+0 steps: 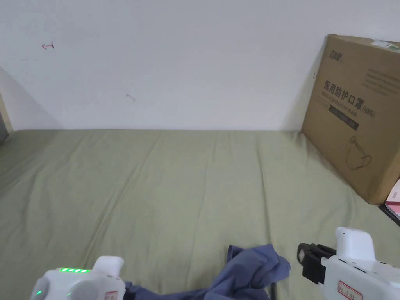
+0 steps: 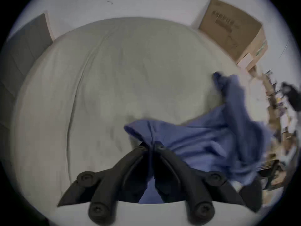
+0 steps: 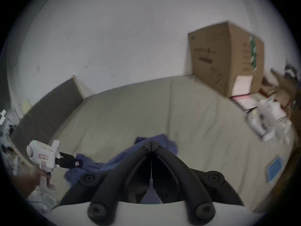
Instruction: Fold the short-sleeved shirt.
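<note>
Left claw (image 2: 150,146): jaws pressed together, a fold of the blue short-sleeved shirt (image 2: 211,141) pinched between them. Right claw (image 3: 151,145): jaws closed on another part of the shirt. Shirt is seen bunched at the near edge of the green-sheeted bed (image 1: 175,187), between both claws.

I see a green sheet (image 1: 175,183) w/ creases, white wall (image 1: 187,58) behind w/ small red marks. Cardboard box (image 1: 359,113) leans at far right, touching wall; pink-white papers (image 3: 244,99) beside it.
</note>
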`<action>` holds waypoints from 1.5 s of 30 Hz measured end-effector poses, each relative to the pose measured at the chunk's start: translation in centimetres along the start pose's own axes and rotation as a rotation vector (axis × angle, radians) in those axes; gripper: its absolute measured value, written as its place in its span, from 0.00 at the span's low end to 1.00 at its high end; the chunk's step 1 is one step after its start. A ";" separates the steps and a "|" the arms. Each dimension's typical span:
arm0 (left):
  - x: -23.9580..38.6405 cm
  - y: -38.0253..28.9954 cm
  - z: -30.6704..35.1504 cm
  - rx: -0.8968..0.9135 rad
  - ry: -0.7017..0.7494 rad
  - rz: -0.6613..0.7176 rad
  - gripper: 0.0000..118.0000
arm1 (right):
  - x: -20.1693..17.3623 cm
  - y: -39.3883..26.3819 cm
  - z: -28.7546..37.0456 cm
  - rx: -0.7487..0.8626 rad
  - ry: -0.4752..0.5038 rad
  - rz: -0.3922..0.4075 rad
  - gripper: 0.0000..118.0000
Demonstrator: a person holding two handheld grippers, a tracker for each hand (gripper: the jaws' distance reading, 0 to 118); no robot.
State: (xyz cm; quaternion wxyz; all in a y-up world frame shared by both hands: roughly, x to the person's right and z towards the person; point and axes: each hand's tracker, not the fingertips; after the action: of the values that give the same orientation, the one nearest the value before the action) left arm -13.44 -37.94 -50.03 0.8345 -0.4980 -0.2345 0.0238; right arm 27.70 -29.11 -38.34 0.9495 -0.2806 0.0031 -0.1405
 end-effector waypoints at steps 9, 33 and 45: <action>1.7 -4.0 10.5 0.293 0.017 -0.042 0.04 | 1.1 2.0 -15.7 -0.471 -0.053 -0.080 0.79; 0.0 -1.0 22.4 0.492 0.105 -0.008 0.04 | 6.2 13.4 3.3 -0.127 -0.056 0.001 0.08; 4.2 7.9 31.6 0.678 0.092 -0.094 0.04 | 1.6 24.4 14.3 0.144 -0.047 0.048 0.08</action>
State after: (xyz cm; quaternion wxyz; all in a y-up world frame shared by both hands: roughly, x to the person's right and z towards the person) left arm -21.32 -6.86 -42.72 0.9624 -0.1818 -0.1980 0.0391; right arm 36.92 -2.31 -39.21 0.9701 -0.2145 -0.0227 -0.1109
